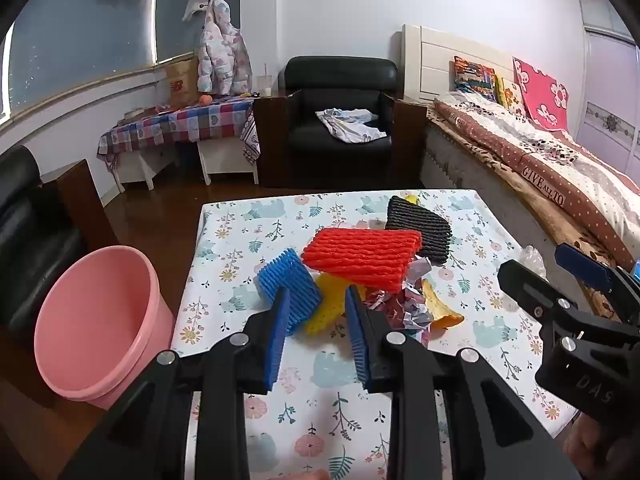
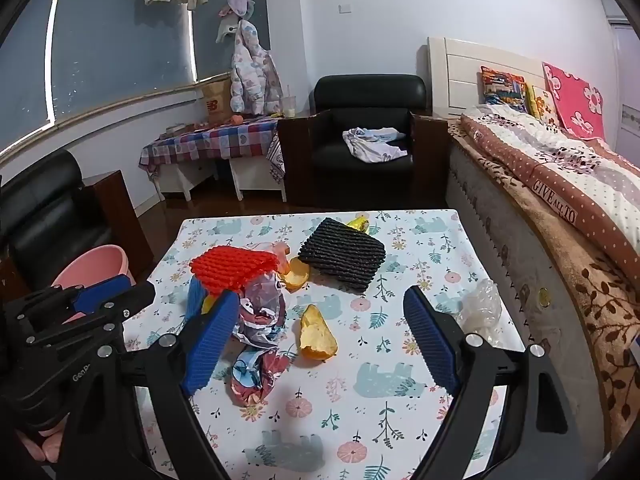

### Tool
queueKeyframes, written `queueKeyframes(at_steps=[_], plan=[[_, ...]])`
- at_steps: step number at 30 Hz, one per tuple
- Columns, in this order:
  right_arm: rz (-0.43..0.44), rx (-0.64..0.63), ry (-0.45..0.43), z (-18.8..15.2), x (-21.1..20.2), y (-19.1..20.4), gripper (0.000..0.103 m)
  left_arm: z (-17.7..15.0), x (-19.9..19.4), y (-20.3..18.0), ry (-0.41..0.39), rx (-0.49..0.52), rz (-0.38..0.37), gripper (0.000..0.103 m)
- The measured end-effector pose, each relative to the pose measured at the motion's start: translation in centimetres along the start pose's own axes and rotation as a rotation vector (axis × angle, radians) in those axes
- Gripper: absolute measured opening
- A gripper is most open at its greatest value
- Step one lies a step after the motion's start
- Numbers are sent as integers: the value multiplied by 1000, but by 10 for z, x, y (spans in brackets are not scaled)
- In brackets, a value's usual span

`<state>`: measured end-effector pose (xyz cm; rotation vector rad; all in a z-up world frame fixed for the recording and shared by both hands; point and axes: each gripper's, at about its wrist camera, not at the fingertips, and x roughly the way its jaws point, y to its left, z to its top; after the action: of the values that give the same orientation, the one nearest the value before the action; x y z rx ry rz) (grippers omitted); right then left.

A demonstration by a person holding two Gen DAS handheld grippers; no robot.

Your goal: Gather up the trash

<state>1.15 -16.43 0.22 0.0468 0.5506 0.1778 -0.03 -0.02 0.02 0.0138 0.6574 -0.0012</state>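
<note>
Two tongs over table [image 2: 400, 432] | left tongs [image 1: 316, 308] half wide, nothing held, blue net [image 1: 286, 280] just ahead | right tongs [image 2: 320, 312] wide, peel [image 2: 316, 334] between its fingers, untouched

The table [image 2: 400, 432], under a floral cloth, carries red [image 2: 232, 270], black [image 2: 342, 254] and blue [image 1: 288, 288] foam nets, orange peels [image 2: 318, 334], crumpled wrappers [image 2: 260, 320] and a clear bag [image 2: 480, 308].
</note>
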Motion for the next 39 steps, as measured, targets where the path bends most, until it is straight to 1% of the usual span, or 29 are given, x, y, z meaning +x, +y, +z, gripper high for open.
queueKeyframes(at_steps=[12, 13, 14, 21, 27, 31, 39], plan=[[11, 0, 5, 3, -2, 1, 85, 0, 1, -6, 4, 3, 0, 28], [-1, 5, 7, -1, -1, 5, 85, 0, 1, -7, 4, 2, 0, 28], [-2, 3, 10, 0, 3, 3, 85, 0, 0, 0, 1, -6, -2, 28], [-7, -25, 9, 0, -1, 9, 85, 3, 3, 6, 1, -7, -1, 28], [-49, -13, 21, 0, 1, 7, 85, 2, 4, 7, -1, -9, 1, 28], [-50, 7, 29, 0, 2, 3, 85, 3, 2, 7, -2, -10, 2, 28], [-43, 3, 22, 1, 0, 4, 85, 3, 2, 7, -2, -12, 0, 28]])
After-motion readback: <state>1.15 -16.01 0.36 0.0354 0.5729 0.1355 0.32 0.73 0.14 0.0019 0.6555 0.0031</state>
